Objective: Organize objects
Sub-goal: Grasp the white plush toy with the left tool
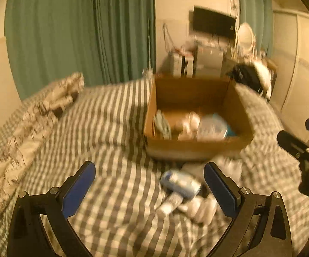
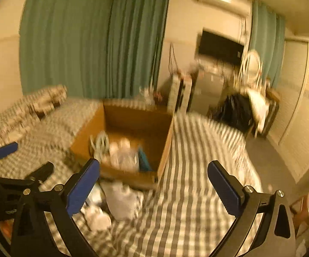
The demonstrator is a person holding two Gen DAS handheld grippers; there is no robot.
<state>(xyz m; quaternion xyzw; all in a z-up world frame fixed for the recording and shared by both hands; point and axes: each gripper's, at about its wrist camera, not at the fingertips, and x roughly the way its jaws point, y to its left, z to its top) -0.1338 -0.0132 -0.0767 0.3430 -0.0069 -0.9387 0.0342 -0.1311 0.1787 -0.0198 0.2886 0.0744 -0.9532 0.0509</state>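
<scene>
A brown cardboard box [image 1: 197,147] stands open on the checked bedspread [image 1: 111,128]; inside lie a coiled white cable [image 1: 161,124], pale items and a blue and white packet [image 1: 213,128]. In front of it sit a blue and white bottle [image 1: 180,183] and blurred white items [image 1: 199,209]. My left gripper [image 1: 149,171] is open above them, nothing between its pads. In the right wrist view, my right gripper [image 2: 154,167] is open over the bedspread beside the box [image 2: 85,137], with the white pile [image 2: 122,201] at its left finger. The left gripper [image 2: 26,160] shows at the left edge.
A rumpled patterned blanket [image 1: 36,111] lies at the bed's left. Green curtains [image 1: 79,32] hang behind. Beyond the bed are a wall TV [image 1: 212,24], a cluttered cabinet [image 1: 208,60] and a black bag on a chair [image 1: 248,75]. Bare floor [image 2: 272,160] runs along the bed's right.
</scene>
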